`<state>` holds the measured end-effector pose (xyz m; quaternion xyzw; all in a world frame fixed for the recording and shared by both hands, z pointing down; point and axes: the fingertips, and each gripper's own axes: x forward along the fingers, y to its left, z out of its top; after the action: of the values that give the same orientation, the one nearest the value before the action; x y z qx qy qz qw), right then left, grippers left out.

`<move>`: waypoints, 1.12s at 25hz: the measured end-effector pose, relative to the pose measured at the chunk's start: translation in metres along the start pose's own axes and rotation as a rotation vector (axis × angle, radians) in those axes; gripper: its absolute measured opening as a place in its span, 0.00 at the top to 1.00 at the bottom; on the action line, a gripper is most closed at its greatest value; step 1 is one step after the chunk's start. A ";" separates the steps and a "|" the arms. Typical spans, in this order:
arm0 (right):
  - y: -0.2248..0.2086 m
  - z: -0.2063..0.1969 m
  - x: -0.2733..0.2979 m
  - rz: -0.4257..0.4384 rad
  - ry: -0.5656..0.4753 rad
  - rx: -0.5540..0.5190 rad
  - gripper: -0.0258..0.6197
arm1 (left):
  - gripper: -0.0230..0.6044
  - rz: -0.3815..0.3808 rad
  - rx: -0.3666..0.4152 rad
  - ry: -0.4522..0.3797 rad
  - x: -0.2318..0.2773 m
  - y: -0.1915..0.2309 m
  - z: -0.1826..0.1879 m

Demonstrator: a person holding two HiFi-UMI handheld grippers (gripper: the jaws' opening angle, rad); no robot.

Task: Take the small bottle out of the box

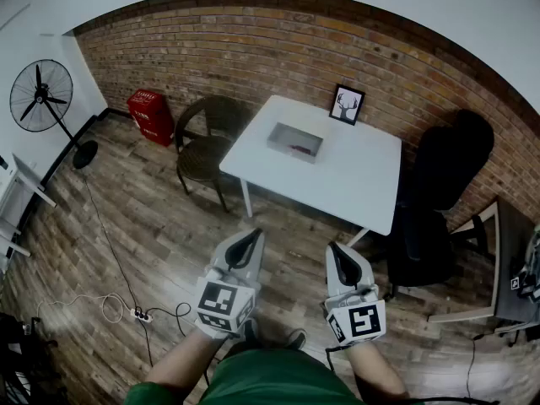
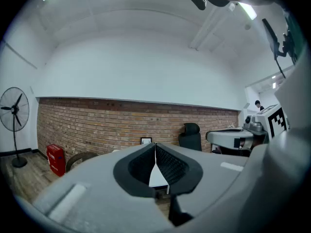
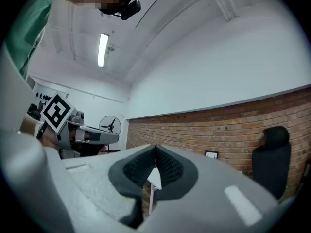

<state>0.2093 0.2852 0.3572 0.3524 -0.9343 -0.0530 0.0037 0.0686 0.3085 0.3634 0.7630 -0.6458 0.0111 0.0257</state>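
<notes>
A white table (image 1: 337, 180) stands on the wood-plank floor (image 1: 152, 243), well ahead of the left gripper (image 1: 255, 235) and the right gripper (image 1: 332, 246). 2 things rest directly on it: a shallow grey box (image 1: 295, 141), ahead of both grippers, and a framed deer picture (image 1: 347, 105) upright at the far edge, beyond the right gripper. A power strip (image 1: 142, 315) lies on the floor left of the left gripper.
</notes>
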 end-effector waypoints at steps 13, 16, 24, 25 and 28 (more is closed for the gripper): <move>0.021 0.029 0.039 -0.104 -0.035 -0.003 0.96 | 0.94 0.026 0.015 -0.105 -0.023 0.112 0.042; 0.023 0.039 0.051 -0.126 -0.038 -0.006 0.96 | 0.94 0.034 0.015 -0.132 -0.030 0.138 0.050; 0.032 0.032 0.081 -0.127 0.020 -0.012 0.96 | 0.94 0.064 -0.041 -0.129 -0.032 0.186 0.041; 0.030 0.030 0.085 -0.127 0.024 -0.009 0.96 | 0.94 0.067 -0.045 -0.126 -0.029 0.190 0.039; 0.019 0.024 0.099 -0.124 0.028 0.008 0.96 | 0.94 0.077 -0.050 -0.114 -0.017 0.198 0.034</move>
<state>0.1209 0.2366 0.3326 0.4105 -0.9107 -0.0444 0.0120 -0.1298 0.2913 0.3336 0.7360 -0.6752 -0.0476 0.0075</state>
